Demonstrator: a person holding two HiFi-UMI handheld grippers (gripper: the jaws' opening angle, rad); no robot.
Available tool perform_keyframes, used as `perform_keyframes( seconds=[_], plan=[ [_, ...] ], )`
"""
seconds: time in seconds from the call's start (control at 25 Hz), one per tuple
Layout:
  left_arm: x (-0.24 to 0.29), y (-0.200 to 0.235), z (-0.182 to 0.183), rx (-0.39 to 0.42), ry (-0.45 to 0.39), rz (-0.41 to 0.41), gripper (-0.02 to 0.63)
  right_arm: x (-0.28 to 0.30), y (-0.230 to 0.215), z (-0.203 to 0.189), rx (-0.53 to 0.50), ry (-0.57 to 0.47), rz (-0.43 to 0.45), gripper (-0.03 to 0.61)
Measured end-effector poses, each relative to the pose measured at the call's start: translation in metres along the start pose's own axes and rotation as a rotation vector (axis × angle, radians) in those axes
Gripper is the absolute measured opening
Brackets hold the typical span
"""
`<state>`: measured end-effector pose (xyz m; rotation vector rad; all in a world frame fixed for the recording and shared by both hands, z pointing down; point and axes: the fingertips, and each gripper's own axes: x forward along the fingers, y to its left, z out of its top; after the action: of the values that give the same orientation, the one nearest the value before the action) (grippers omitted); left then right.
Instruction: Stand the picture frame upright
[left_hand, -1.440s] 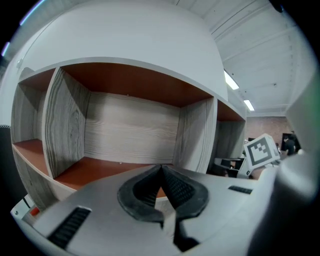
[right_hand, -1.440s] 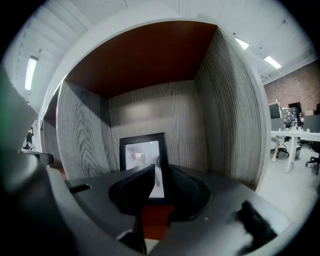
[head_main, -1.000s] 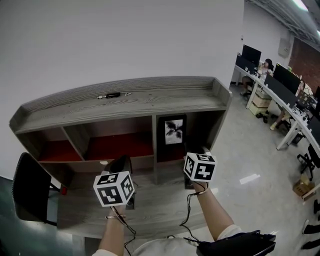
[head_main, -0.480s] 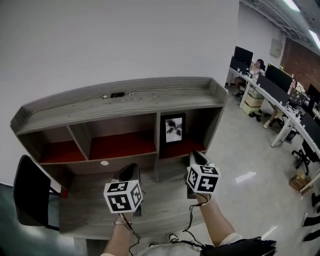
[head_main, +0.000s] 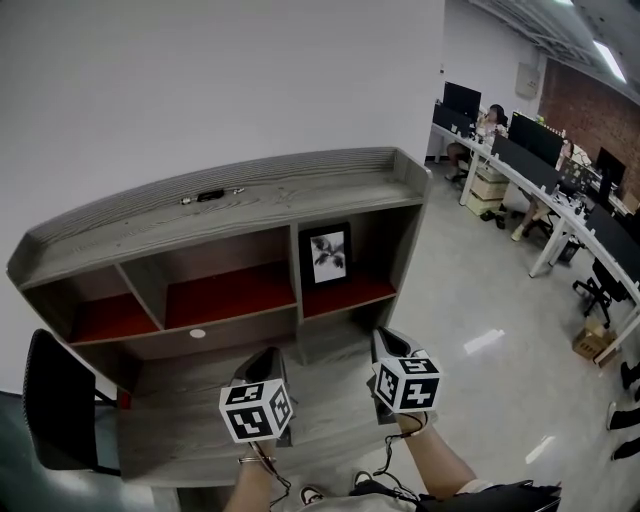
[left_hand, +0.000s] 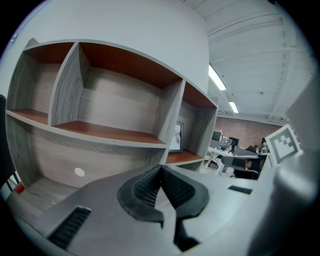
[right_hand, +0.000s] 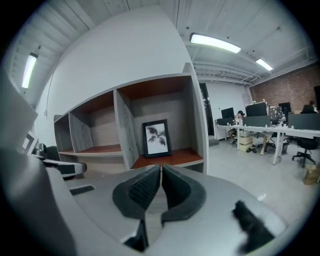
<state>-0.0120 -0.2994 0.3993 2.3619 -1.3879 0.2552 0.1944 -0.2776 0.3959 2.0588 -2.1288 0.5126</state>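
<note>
A black picture frame with a dark leaf print stands upright in the right compartment of the grey shelf unit, on its red-brown shelf board. It appears again in the right gripper view as the frame, and small in the left gripper view as the frame. My left gripper hovers over the desk surface, shut and empty. The right gripper is beside it, also shut with nothing in it, well short of the frame. In the gripper views, the left gripper and right gripper have their pads pressed together.
A small dark object lies on the shelf unit's top. A black chair stands at the desk's left. A white round cap marks the back panel. At the right lie open floor and office desks with monitors and a seated person.
Both grippers have drawn back toward me and down, away from the shelf unit. The frame stays upright in its compartment. The camera view has shifted slightly right.
</note>
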Motion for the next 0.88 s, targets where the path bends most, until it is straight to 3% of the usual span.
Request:
perform_keyframes(
  seconds=[0.28,0.88],
  plan=[
    [0.004,-0.003,-0.027,-0.017,0.064,0.06,0.012,-0.007,-0.01,-0.019,-0.027,0.037,0.038,0.037],
    [0.009,-0.014,-0.027,-0.003,0.059,0.099,0.012,0.003,-0.006,-0.015,-0.001,0.046,0.125,0.031]
  ],
)
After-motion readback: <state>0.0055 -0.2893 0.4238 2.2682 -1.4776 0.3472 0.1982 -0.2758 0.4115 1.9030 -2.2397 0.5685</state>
